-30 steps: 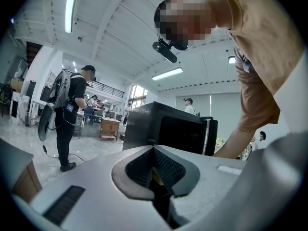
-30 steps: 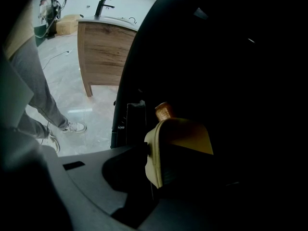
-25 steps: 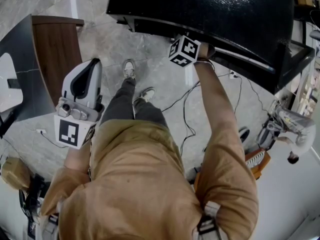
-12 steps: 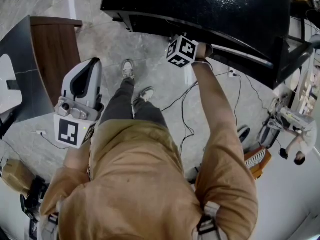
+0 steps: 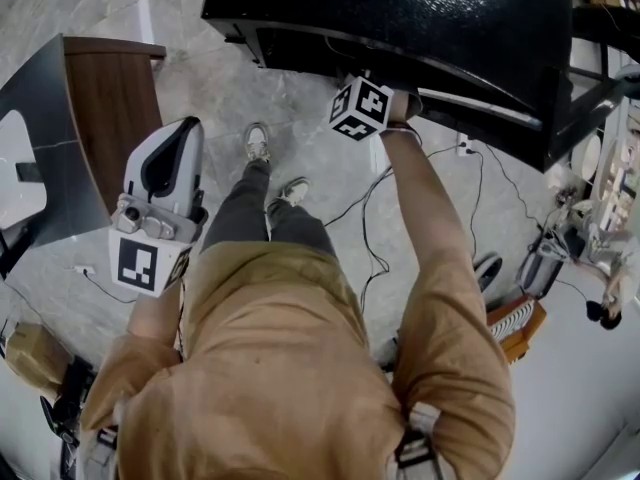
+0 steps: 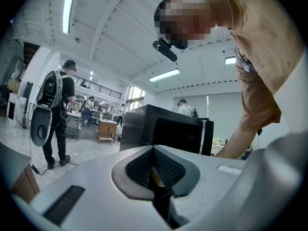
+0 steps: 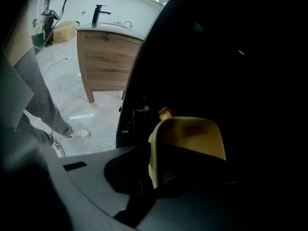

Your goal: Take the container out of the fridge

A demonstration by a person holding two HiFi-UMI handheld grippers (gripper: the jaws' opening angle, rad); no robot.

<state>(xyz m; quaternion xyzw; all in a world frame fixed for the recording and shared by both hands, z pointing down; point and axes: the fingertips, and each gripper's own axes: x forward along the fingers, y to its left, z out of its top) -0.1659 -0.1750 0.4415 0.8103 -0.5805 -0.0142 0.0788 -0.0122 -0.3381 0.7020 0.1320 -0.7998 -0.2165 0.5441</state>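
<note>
The right gripper (image 7: 153, 170), angled down into the black fridge (image 5: 420, 18), had just been closing its jaws and pinched the near wall of the yellow container (image 7: 190, 138) inside, a rim grip probably chosen for lifting it out. The left gripper (image 6: 155, 150), jaws together and empty, was held level to one side, clear of the reach.

Right gripper (image 7: 161, 179): jaws have just been closing; far side is being swallowed by darkness, grip not being resolved.
Yellow piece (image 7: 188, 137): is being seen between them, lower part being covered, kind unclear.
Fridge (image 5: 400, 18): is being cropped by the head view's top edge.
</note>
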